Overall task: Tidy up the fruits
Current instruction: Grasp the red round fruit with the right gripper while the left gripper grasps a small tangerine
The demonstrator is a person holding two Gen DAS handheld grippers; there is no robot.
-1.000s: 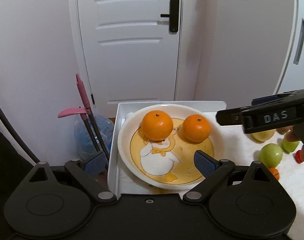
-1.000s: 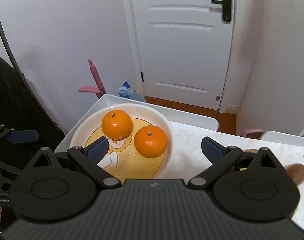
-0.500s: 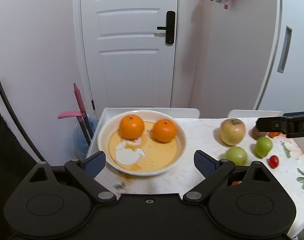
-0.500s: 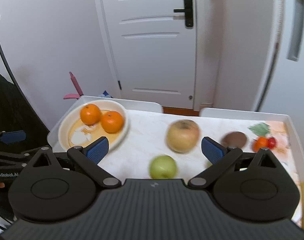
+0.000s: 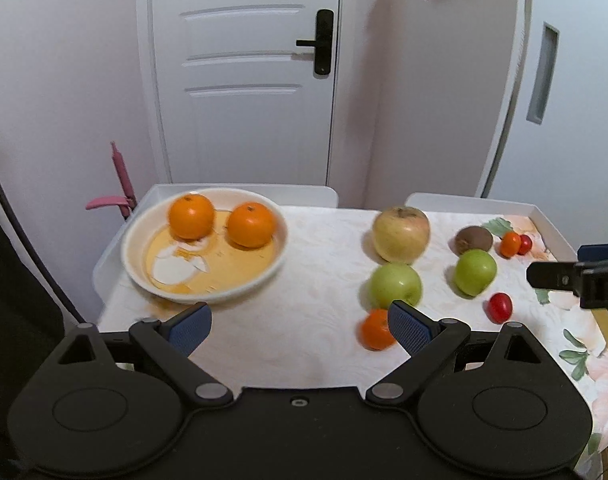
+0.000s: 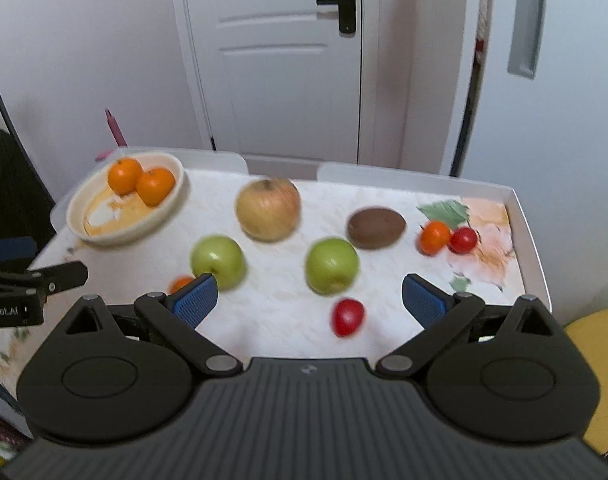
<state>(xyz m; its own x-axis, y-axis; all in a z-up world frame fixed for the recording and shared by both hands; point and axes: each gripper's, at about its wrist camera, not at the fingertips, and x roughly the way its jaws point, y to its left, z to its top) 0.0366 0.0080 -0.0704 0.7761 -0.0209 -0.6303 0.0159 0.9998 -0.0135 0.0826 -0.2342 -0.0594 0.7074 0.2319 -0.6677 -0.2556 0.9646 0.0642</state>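
Left gripper [image 5: 300, 328] spread wide, holding nothing; right gripper [image 6: 309, 300] also wide open, empty. Cream bowl [image 5: 144, 236] up-left of the left tongs, two glossy oranges [image 5: 192, 216] side by side inside. Big yellowish apple [image 6: 268, 214] ahead of the right tongs, beyond two green apples [image 6: 331, 266]. Brown kiwi [image 6: 375, 222] ahead-right of the right tongs. Small red tomato [image 6: 347, 317] just ahead between the right fingers. Small orange fruit [image 5: 375, 329] touching the left gripper's right pad in view. All on a white floral tablecloth [image 5: 315, 240].
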